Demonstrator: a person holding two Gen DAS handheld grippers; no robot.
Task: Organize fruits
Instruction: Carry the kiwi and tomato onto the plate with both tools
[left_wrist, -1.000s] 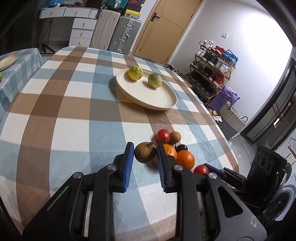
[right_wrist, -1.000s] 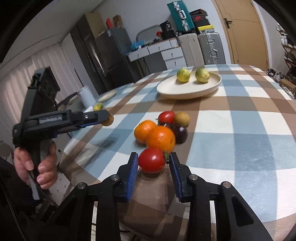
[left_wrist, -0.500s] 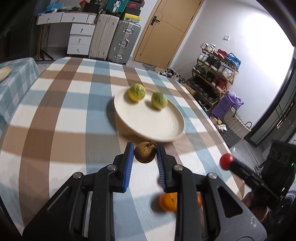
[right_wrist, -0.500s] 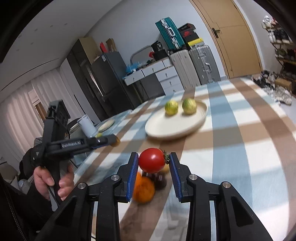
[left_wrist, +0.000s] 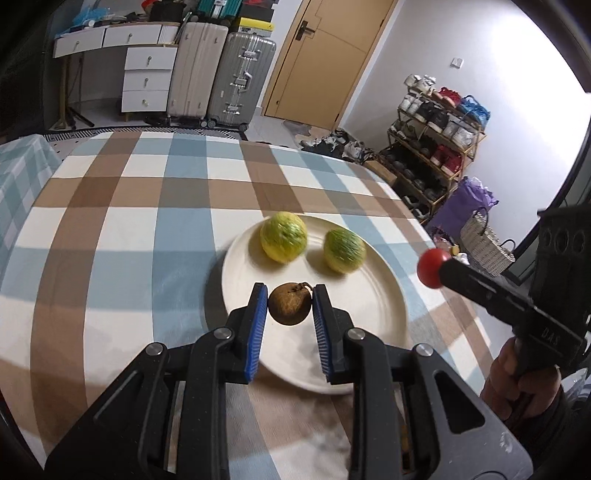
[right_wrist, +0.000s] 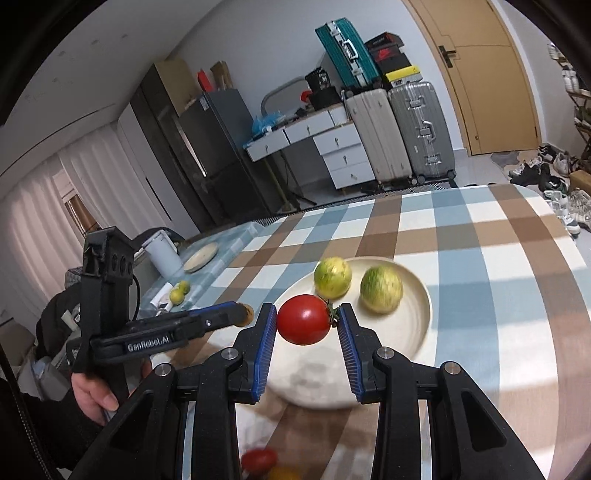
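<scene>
My left gripper is shut on a brown pear and holds it above the near part of a cream plate. Two yellow-green fruits lie on the plate's far side. My right gripper is shut on a red tomato above the plate's near left rim; the same two fruits show there. The right gripper with the tomato appears at the right of the left wrist view. The left gripper shows at the left of the right wrist view.
The plate sits on a checked tablecloth. More fruit lies blurred on the cloth under the right gripper. A second table at the left holds a small plate, a white jug and two green fruits.
Both grippers have lifted their fruit away from the pile and moved forward over the plate. The pile has dropped out of the left wrist view.
</scene>
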